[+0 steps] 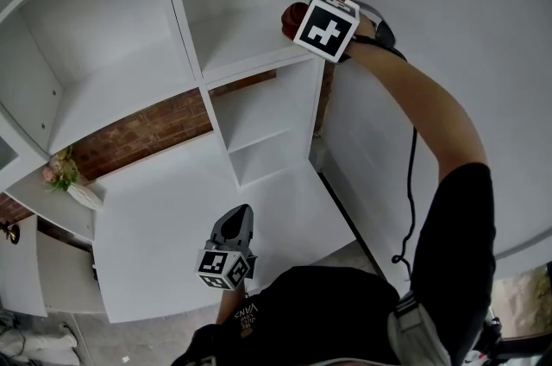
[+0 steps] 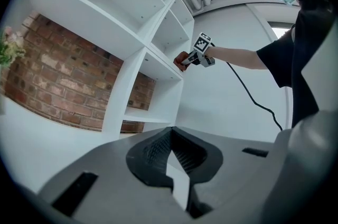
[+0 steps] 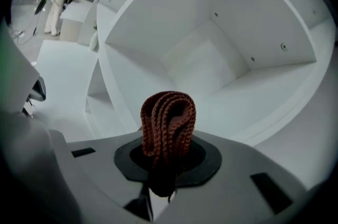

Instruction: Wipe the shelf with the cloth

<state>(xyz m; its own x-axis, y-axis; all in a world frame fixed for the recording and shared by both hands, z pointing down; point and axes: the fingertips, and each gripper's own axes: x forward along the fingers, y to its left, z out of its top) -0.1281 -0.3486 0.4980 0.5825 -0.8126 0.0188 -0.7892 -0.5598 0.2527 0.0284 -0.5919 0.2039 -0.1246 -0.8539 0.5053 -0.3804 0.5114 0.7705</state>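
We clamp the soft-looking, light cloth (image 3: pixel 168 122) by its fold in the right gripper (image 3: pixel 165 160) jaws; left gripper (image 2: pixel 170 138) jaws closed, empty.

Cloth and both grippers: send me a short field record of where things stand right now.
cloth: brown, knitted, folded, sticking out past the jaws
right gripper: shut on the cloth, raised at the front edge of the upper right shelf board
cloth on board: contact cannot be told
left gripper: jaws together, nothing between them, held low and away from the shelf board
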